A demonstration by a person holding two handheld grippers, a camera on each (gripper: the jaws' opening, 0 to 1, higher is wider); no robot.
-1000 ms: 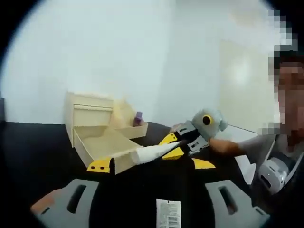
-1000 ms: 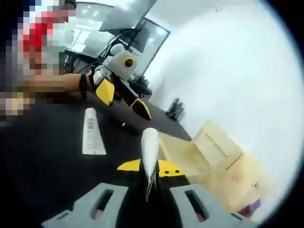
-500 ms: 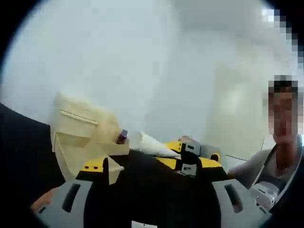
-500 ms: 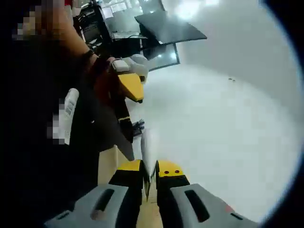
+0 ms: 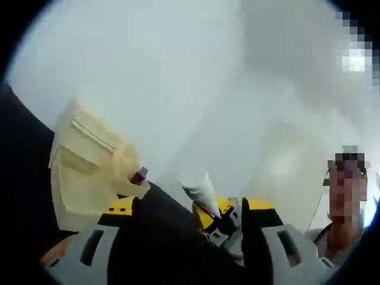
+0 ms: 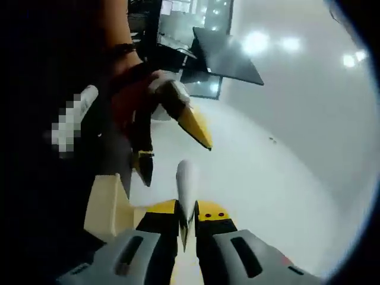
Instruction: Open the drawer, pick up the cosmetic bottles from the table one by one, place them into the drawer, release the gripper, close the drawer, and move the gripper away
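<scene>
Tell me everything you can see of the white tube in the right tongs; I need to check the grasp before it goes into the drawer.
The white tube is plain and smooth, plastic by its look, widening from a flat crimped end to a rounded end. The right tongs are shut on its crimped end, so it points straight out along them, off the table. From the left gripper view it slants above the black tabletop, beside the pale wooden drawer unit. No label is readable.

No legible text, label, brand, number or sign in either view; the white tube (image 6: 184, 189) clamped in the right gripper (image 6: 187, 221) shows a plain face, printing too blurred to make out, and the pale wooden drawer unit (image 5: 83, 172) carries no marking that can be read
</scene>
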